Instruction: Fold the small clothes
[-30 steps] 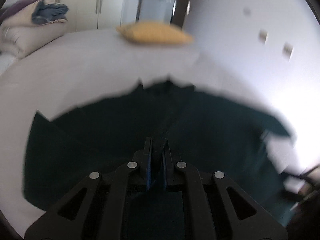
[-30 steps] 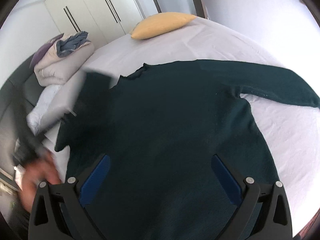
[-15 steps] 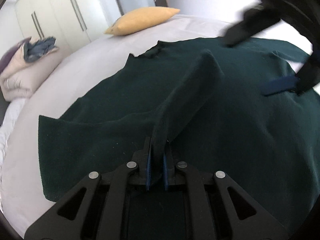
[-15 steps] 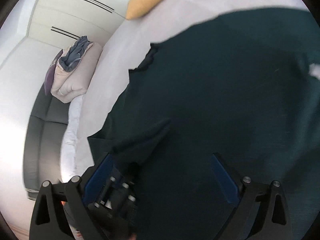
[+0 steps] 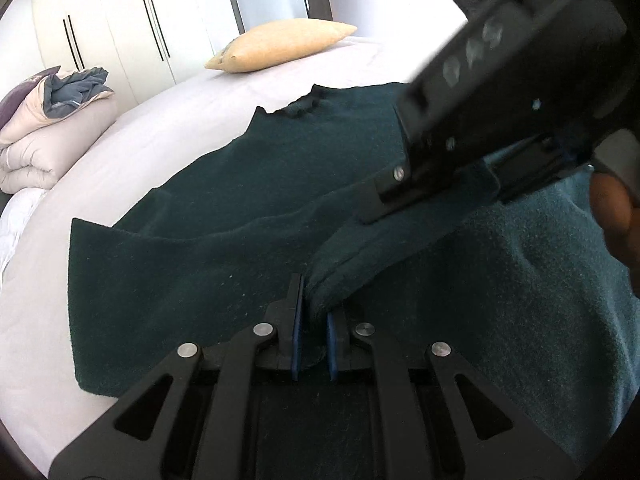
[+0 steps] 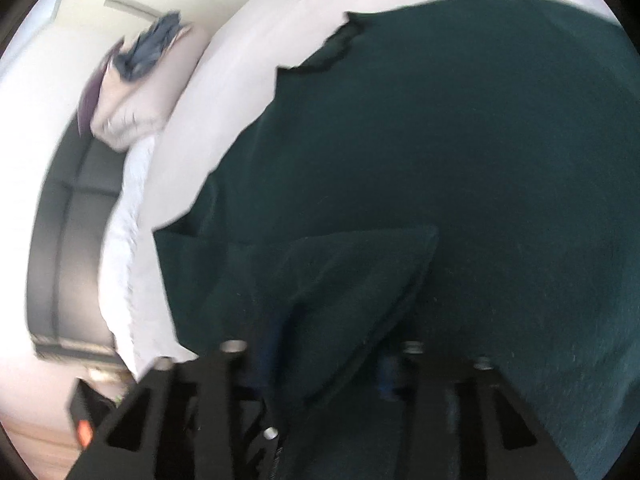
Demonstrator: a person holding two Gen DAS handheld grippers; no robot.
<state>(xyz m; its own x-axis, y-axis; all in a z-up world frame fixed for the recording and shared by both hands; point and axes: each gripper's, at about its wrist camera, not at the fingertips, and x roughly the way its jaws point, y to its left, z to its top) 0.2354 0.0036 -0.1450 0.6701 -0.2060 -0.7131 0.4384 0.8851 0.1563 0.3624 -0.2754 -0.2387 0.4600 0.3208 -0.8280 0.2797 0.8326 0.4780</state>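
Dark green sweater [image 5: 224,208] lies flat on the white bed [image 5: 132,136], neck toward the yellow pillow [image 5: 280,46]. My left tool [image 5: 312,320] is clenched on the folded-over sleeve [image 5: 372,240]. My right tool [image 6: 320,344] has just been closing with the same sleeve between its jaws further along; the view is blurred, and it looks pinched on it.

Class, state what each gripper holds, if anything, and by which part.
Both grip the dark green sweater by its folded-over sleeve: left gripper at the sleeve's end; right gripper, jaws just closed, farther along it.
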